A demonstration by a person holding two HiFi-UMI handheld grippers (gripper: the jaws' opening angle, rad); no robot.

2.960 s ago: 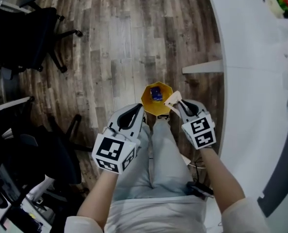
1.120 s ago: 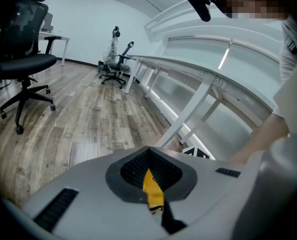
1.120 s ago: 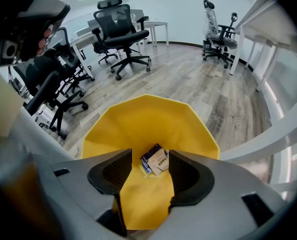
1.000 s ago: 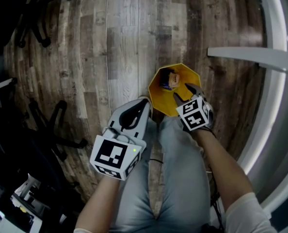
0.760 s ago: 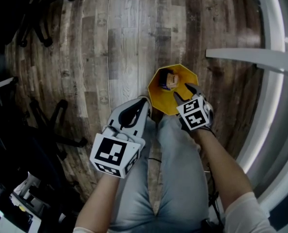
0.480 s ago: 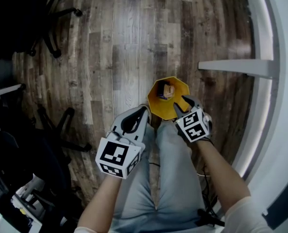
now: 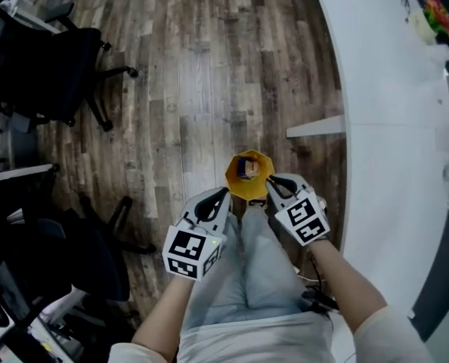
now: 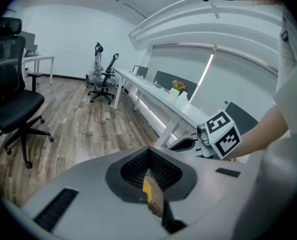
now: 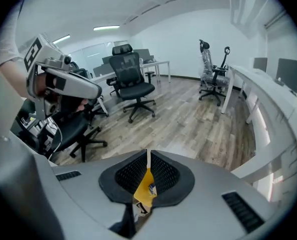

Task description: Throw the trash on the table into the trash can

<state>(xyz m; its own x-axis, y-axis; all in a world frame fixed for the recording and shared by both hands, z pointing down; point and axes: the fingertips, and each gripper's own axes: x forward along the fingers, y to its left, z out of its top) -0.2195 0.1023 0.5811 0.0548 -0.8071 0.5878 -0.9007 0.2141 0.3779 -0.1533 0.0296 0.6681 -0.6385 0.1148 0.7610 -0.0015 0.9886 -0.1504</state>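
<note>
Step in hand, as I judge it: the drop is done, so get clear and go back for more.

- Both grippers sit just short of the bin (image 7: 234,180), which is at 12 o'clock from them. Bring them up and away without brushing its rim, since a light bin on a bare floor would likely tip or slide.
- The trash (image 7: 248,170) lies inside the bin and nothing hangs over the edge, so no second push is called for.
- Turn toward the table (image 7: 391,127) at 3 o'clock. Open the jaws on the way rather than over the next piece, so the approach is clean.
- The near stretch of table shows no trash. At its far end, about 1 o'clock, stand flowers (image 7: 438,4). Whether scraps lie beside them is too small to tell, so look before reaching.

Jaws:

- The left gripper (image 7: 224,193) has its jaws together and nothing is between them. Only the bin's yellow shows through the gap behind the pads.
- The right gripper (image 7: 270,181) has just been closing. Its jaws now stand a thin slit apart, nothing is between them, and the bin is visible below through the opening.
</note>
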